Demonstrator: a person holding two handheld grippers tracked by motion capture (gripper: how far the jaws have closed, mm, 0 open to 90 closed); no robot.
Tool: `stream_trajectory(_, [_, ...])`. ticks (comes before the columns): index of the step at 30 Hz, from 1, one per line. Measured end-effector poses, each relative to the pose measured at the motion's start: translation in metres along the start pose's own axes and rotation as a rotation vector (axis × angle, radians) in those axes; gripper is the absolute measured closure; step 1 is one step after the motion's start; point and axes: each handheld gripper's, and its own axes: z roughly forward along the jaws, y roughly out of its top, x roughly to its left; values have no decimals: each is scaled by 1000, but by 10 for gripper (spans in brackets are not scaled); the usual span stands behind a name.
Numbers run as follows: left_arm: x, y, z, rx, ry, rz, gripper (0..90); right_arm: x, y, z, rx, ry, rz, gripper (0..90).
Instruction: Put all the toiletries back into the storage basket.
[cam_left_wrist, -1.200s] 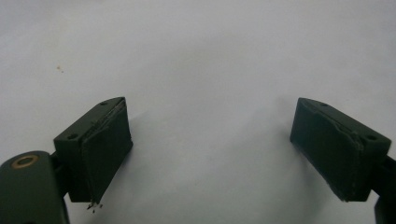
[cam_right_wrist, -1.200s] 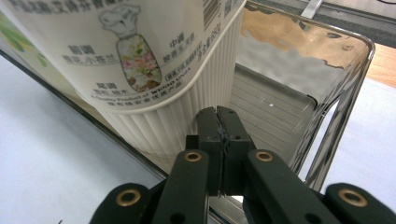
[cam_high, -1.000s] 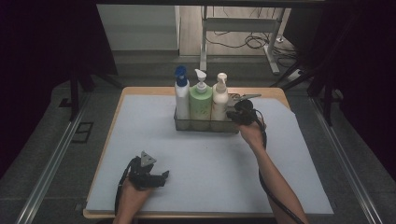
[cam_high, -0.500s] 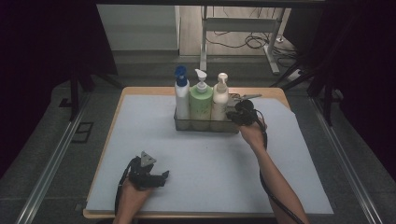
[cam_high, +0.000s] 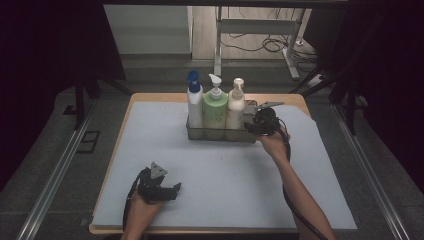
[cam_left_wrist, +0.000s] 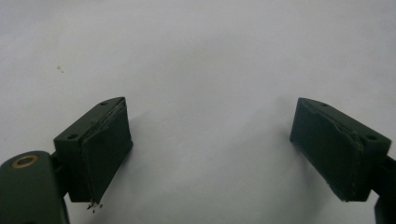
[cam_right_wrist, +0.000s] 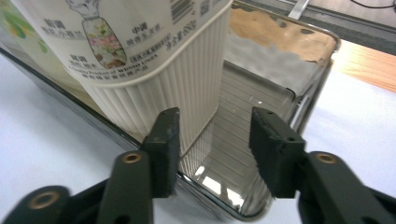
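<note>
The cream pump bottle (cam_high: 235, 111) stands upright, long axis vertical, its nozzle pointing toward the left of the high view, at the right end of a row in a metal tray (cam_high: 248, 137) at the far middle of the bench (cam_high: 220, 170). Beside it stand a green pump bottle (cam_high: 215, 114) and a blue-capped bottle (cam_high: 194, 105). The right claw (cam_right_wrist: 212, 140) has just been opening; its jaws stand partly apart at the tray's rim, pressing nothing. The left claw (cam_left_wrist: 210, 154) rests wide open and empty on the near bench.
</note>
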Motion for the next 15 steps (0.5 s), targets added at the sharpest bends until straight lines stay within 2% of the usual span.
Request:
stream_trajectory(5, [0,0,0,0,0,0,119,-2,0,-7,-1,-3,-6,411])
stream_trajectory(15, [0,0,0,0,0,0,119,-2,-2,-18,-9,1,-27,316])
